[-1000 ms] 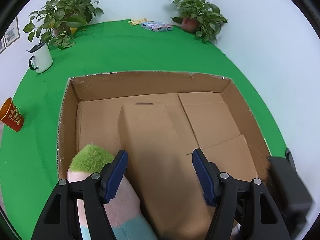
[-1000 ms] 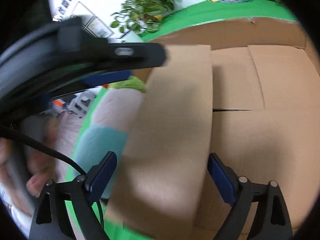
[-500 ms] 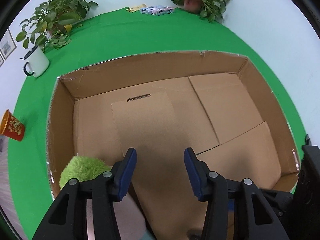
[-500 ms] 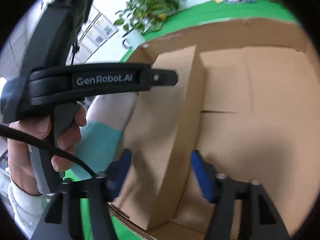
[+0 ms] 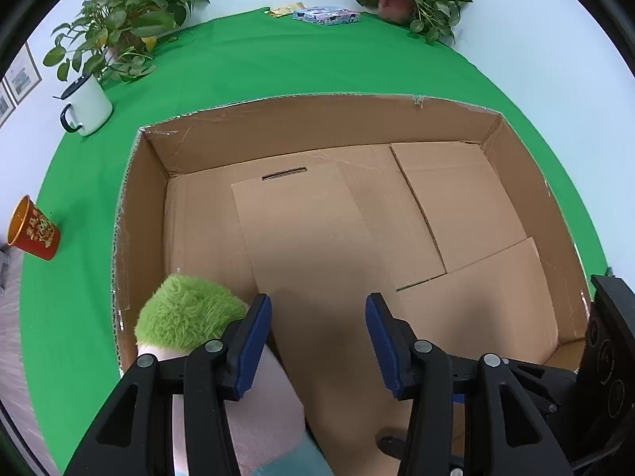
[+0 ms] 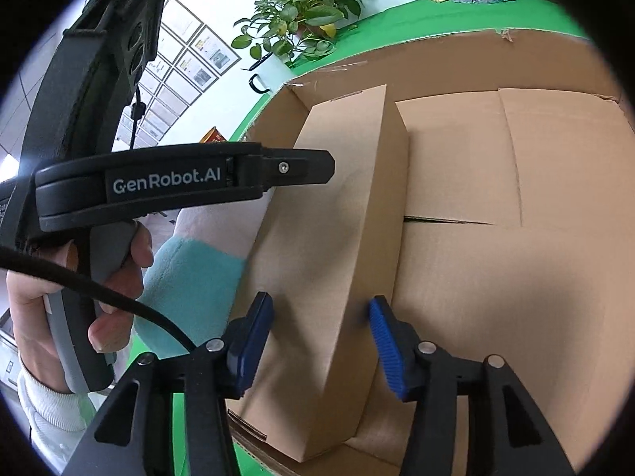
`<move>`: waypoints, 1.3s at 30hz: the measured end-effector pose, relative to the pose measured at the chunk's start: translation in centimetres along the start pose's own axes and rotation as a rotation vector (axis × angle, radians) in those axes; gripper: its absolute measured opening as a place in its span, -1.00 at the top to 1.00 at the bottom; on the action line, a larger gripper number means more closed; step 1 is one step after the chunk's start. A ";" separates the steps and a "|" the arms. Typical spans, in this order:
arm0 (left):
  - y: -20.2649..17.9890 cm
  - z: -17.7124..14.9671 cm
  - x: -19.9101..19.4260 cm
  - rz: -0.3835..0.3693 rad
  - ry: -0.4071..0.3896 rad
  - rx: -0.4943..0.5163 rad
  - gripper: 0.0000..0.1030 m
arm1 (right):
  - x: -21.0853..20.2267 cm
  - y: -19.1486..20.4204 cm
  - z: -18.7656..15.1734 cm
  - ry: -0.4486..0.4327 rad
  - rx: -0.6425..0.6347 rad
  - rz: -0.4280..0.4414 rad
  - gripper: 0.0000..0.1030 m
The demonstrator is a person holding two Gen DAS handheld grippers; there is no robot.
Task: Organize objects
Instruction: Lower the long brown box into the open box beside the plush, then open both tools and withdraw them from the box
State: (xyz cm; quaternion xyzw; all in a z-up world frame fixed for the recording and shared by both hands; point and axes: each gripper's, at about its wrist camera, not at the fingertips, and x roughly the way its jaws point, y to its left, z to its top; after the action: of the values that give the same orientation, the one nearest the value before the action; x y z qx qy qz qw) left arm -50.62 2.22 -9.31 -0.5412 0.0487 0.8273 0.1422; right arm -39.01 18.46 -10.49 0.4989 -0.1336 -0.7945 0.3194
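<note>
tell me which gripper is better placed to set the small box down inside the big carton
Right: the right gripper brackets the plain brown cardboard box, jaws easing open. The left gripper brackets it too, crowded by the green-topped plush toy.

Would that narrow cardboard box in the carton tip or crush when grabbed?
Likely light: the narrow cardboard box looks like plain thin board. Narrow and tall, it could tip sideways when pushed. Flat sides seem stiff, but squeezing may dent them.
</note>
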 end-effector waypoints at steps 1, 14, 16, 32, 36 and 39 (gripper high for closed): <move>-0.2 -0.3 -0.3 0.001 -0.010 0.006 0.07 | 0.0 0.1 0.0 -0.002 -0.006 -0.014 -0.12; 4.0 -10.4 -11.6 0.034 -0.397 -0.073 -0.35 | -1.1 1.5 -2.9 0.048 -0.061 -0.070 -0.45; 4.5 -12.0 -11.9 0.042 -0.408 -0.081 -0.35 | -0.6 2.0 -3.3 0.081 -0.068 -0.025 -0.38; 8.0 -19.3 -10.9 -0.114 -0.362 -0.252 -0.34 | -10.3 -0.9 -6.1 -0.204 -0.129 -0.517 -0.54; 4.5 -21.1 -13.6 -0.097 -0.429 -0.208 -0.35 | -12.0 -2.2 -9.0 -0.198 -0.081 -0.545 -0.53; 0.6 -22.0 -14.9 -0.117 -0.454 -0.141 -0.41 | -12.7 -0.5 -11.8 -0.208 -0.102 -0.507 -0.58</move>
State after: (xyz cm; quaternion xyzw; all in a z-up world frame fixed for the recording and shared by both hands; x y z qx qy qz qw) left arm -25.86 -6.19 -4.83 -0.3520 -0.0739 0.9195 0.1588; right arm -25.05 28.26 -7.31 0.4155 0.0036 -0.9017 0.1197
